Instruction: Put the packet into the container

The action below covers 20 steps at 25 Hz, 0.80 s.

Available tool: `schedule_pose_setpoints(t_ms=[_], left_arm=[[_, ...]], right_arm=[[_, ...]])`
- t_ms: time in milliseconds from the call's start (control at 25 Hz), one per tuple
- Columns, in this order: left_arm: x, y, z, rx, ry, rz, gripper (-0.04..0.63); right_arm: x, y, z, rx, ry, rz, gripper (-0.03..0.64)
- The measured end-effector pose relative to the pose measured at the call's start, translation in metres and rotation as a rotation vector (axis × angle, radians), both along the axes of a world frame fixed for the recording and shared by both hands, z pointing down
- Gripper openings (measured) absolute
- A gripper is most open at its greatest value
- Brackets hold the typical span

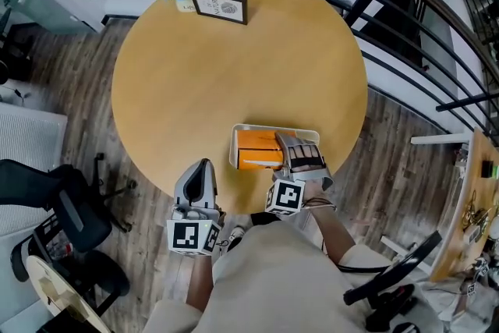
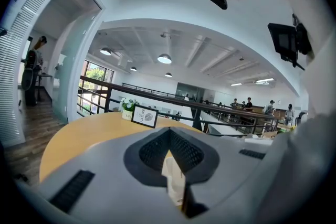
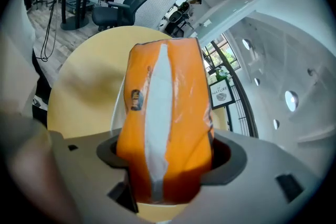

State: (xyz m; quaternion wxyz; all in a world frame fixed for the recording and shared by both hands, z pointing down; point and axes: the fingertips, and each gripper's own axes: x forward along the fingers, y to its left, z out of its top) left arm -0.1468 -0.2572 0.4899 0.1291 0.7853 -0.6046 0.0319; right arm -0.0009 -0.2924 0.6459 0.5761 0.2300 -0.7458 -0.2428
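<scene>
Orange packet [image 1: 259,150] sits gripped widthwise in the right gripper [image 1: 290,146], inside the white container [image 1: 273,128] at the counter's [image 1: 234,74] near edge — only release remains, I judge. Left gripper [image 1: 204,166] closed, idle.

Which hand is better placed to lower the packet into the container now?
Right. The right gripper grips the orange packet directly at the white container; the left gripper is off to the side, away from both.

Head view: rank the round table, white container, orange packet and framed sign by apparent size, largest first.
1. Round table
2. White container
3. Framed sign and orange packet: they look about alike, and the packet is partly hidden, so I leave them unranked.
</scene>
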Motion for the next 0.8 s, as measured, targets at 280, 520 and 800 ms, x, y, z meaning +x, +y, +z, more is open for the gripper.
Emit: schedule_pose_setpoints(t_ms=[280, 520, 800], left_arm=[[-0.005, 0.0, -0.001, -0.001, -0.003, -0.016, 0.005], [-0.005, -0.002, -0.008, 0.013, -0.004, -0.019, 0.005], [-0.01, -0.002, -0.014, 0.021, -0.017, -0.037, 0.005]], right_arm=[[-0.004, 0.001, 0.011, -0.108, -0.011, 0.003, 0.358], [-0.003, 0.003, 0.016, -0.206, -0.061, 0.019, 0.359], [-0.001, 0.01, 0.032, -0.364, -0.007, -0.02, 0.358]])
